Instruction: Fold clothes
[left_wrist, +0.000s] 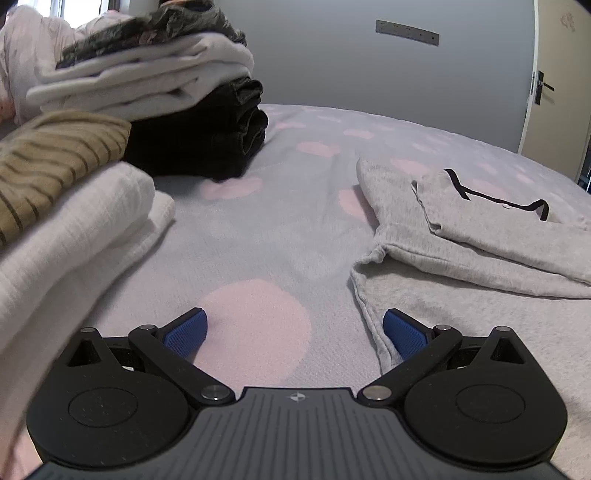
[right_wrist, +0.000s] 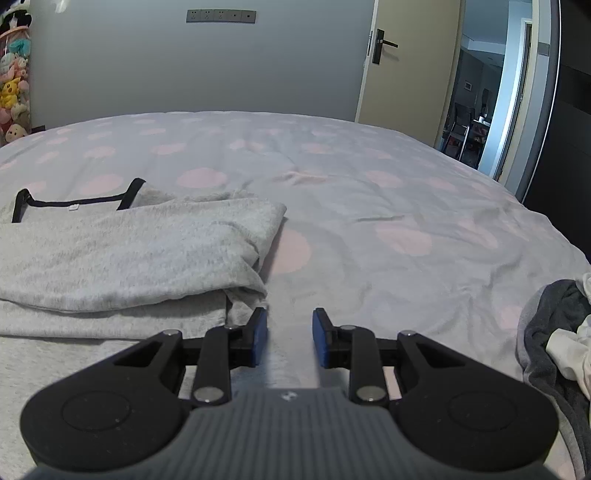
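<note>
A light grey garment with a black-trimmed neckline lies partly folded on the bed, at the right of the left wrist view (left_wrist: 480, 251) and the left of the right wrist view (right_wrist: 122, 251). My left gripper (left_wrist: 294, 334) is wide open, low over the bedspread at the garment's left edge, with its right pad (left_wrist: 404, 338) on the hem. My right gripper (right_wrist: 289, 338) is open with a narrower gap, just off the garment's right edge, its left pad (right_wrist: 260, 334) next to the cloth. Both hold nothing.
The bed (right_wrist: 388, 206) has a grey cover with pink dots. Folded stacks stand at the left: white and striped items (left_wrist: 66, 206), black and white items (left_wrist: 177, 110). A heap of dark and white clothes (right_wrist: 561, 332) lies at the right. An open door (right_wrist: 406, 62) stands behind.
</note>
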